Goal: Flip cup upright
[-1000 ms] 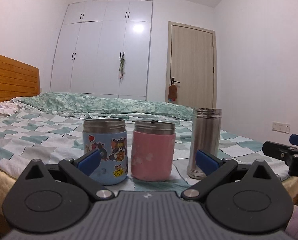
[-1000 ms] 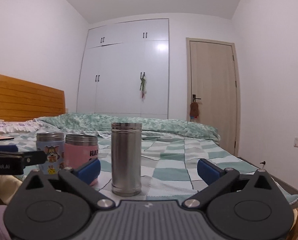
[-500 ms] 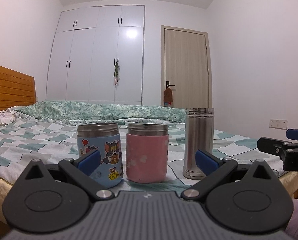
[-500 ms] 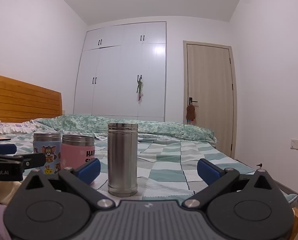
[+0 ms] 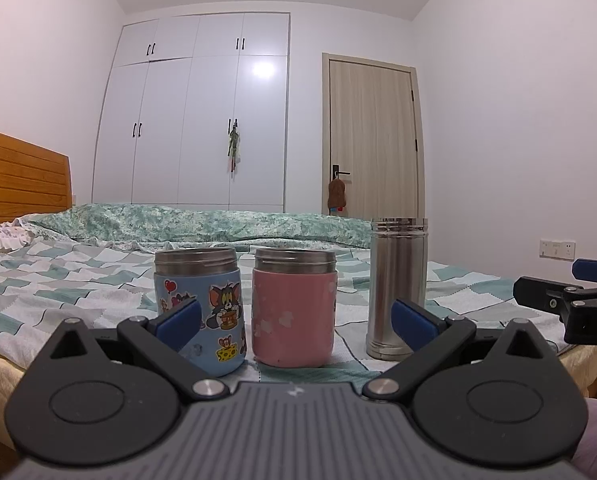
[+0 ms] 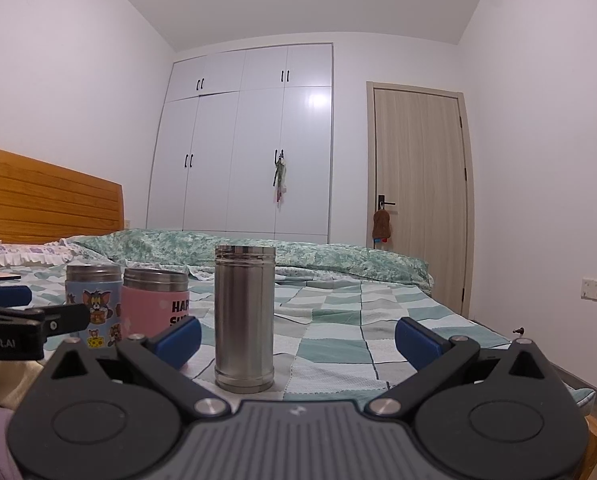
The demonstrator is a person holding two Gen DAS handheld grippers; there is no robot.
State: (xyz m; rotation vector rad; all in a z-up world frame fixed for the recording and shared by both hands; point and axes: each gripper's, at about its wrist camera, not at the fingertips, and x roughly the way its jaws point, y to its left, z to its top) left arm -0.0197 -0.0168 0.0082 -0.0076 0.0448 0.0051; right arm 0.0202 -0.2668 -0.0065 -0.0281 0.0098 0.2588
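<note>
Three cups stand upright in a row near the bed's front edge: a blue cartoon cup (image 5: 202, 304), a pink cup (image 5: 293, 306) and a tall steel cup (image 5: 397, 286). They also show in the right wrist view: the blue cup (image 6: 94, 300), the pink cup (image 6: 154, 300) and the steel cup (image 6: 244, 320). My left gripper (image 5: 294, 322) is open and empty, just short of the blue and pink cups. My right gripper (image 6: 297, 338) is open and empty, just short of the steel cup. Each gripper shows at the edge of the other's view.
The cups stand on a bed with a green checked sheet (image 6: 338, 332). A rolled green quilt (image 5: 202, 224) lies behind them. A wooden headboard (image 6: 38, 196) is at the left. A white wardrobe (image 5: 202, 120) and a door (image 5: 372, 140) are at the back.
Both grippers have dropped lower and tilted up a little, so the cups sit lower in the views. The cups have not moved. The jaws stay open.
</note>
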